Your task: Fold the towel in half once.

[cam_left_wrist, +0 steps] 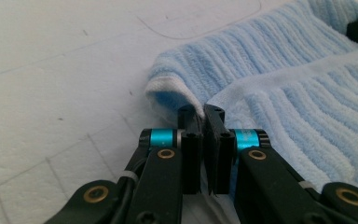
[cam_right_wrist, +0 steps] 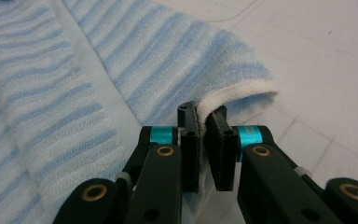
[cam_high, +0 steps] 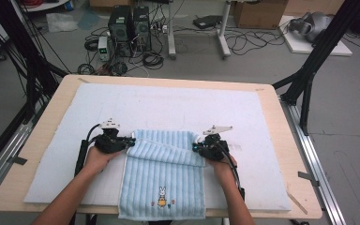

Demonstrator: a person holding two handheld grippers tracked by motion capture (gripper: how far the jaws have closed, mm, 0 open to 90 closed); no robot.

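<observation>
A light blue striped towel (cam_high: 164, 173) with a small rabbit picture lies on the white padded mat (cam_high: 168, 105), its near end hanging over the table's front edge. Its far part is folded back toward the person. My left gripper (cam_high: 132, 140) is shut on the towel's left folded corner. In the left gripper view the jaws (cam_left_wrist: 203, 112) pinch the white hem of the towel (cam_left_wrist: 284, 70). My right gripper (cam_high: 196, 146) is shut on the right folded corner. In the right gripper view the hem of the towel (cam_right_wrist: 144, 60) sits clamped between the jaws (cam_right_wrist: 201, 112).
The mat covers most of a wooden table (cam_high: 281, 122). Black frame posts (cam_high: 309, 79) stand at both sides. Beyond the far edge, computer towers (cam_high: 129, 28), cables and a desk leg (cam_high: 224, 33) are on the floor.
</observation>
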